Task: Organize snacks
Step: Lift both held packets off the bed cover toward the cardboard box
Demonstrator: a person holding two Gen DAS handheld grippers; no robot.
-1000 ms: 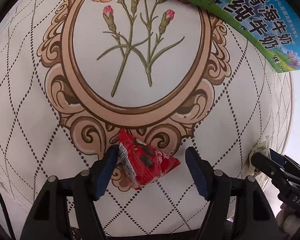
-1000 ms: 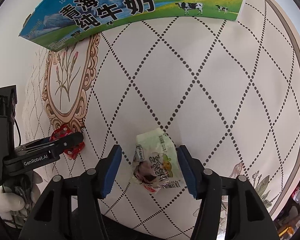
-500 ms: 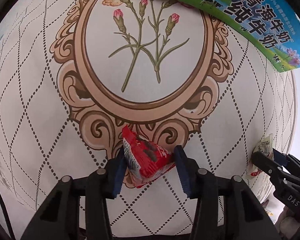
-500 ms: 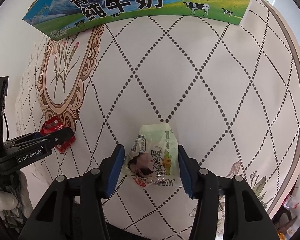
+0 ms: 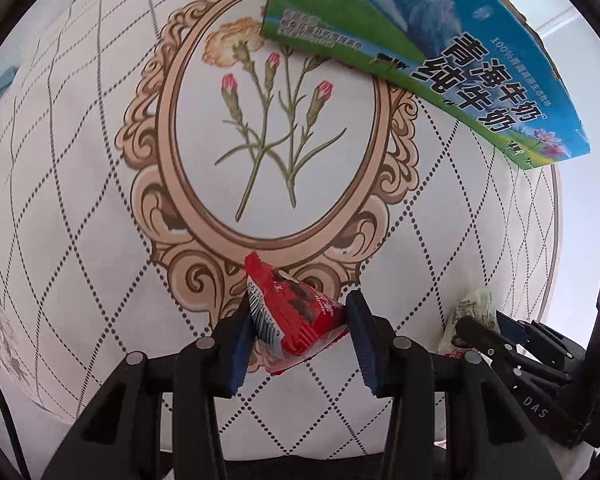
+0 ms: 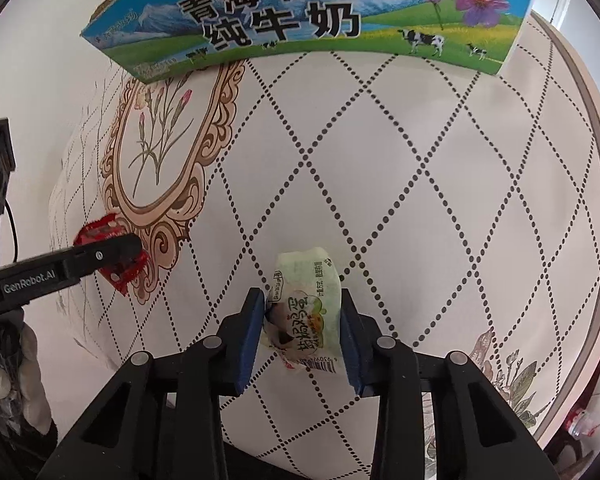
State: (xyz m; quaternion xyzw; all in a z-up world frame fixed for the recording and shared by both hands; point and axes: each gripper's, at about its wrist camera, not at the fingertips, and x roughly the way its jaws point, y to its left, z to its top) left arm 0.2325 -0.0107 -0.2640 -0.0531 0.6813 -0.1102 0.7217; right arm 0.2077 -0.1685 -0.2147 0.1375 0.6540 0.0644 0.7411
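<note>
My left gripper [image 5: 297, 314] is shut on a red snack packet [image 5: 289, 314] and holds it over the brown ornate frame printed on the tablecloth. My right gripper [image 6: 303, 311] is shut on a pale green snack packet [image 6: 306, 300] above the dotted diamond pattern. In the right wrist view the left gripper [image 6: 111, 254] shows at the left with the red packet [image 6: 99, 234]. In the left wrist view the right gripper [image 5: 484, 330] shows at the right with the green packet [image 5: 470, 310]. A blue and green milk carton box [image 6: 312, 20] stands open-topped at the far side; it also shows in the left wrist view [image 5: 440, 48].
The round table [image 6: 576, 160] has a white cloth with a flower print [image 5: 275, 132] inside an oval frame. Its wooden rim curves along the right. Small red wrappers [image 6: 582, 426] lie beyond the rim at the lower right.
Both grippers closed on their packets, the left on the red one and the right on the green one. Both have lifted and moved toward the milk box, which looks nearer.
</note>
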